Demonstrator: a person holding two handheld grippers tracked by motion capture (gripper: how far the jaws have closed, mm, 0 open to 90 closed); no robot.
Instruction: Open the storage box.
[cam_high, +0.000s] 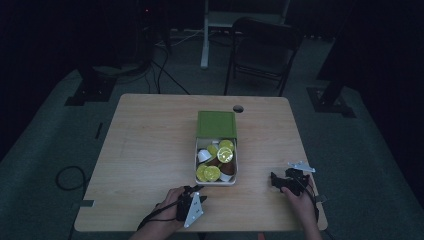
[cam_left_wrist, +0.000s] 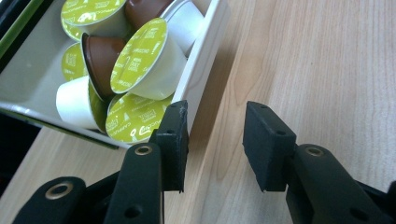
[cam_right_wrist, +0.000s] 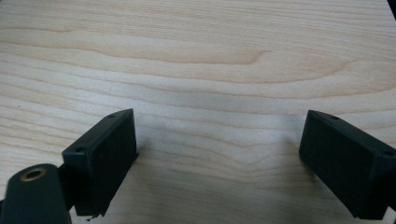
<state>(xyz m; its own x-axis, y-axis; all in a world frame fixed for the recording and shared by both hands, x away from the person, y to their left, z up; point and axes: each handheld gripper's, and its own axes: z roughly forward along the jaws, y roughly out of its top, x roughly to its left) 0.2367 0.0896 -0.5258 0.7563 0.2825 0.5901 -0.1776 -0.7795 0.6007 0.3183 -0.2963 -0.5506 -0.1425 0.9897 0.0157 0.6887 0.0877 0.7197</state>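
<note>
A white tray (cam_high: 216, 181) slid partly out of its green sleeve (cam_high: 216, 124) lies mid-table, holding several coffee capsules (cam_high: 212, 173) with lime-green foil lids and white or brown bodies. My left gripper (cam_high: 196, 188) rests on the table just short of the tray's front left corner. In the left gripper view its jaws (cam_left_wrist: 215, 140) stand apart with bare wood between them; one jaw sits beside the tray's wall (cam_left_wrist: 201, 60), next to the tumbled capsules (cam_left_wrist: 140, 56). My right gripper (cam_high: 274, 179) lies at the front right, its jaws (cam_right_wrist: 219, 154) wide open over bare wood.
The wooden table (cam_high: 150, 150) has a cable hole (cam_high: 238, 108) behind the sleeve. A dark folding chair (cam_high: 262, 50) and a white stand (cam_high: 205, 35) are beyond the far edge. Cables (cam_high: 70, 177) lie on the floor at the left.
</note>
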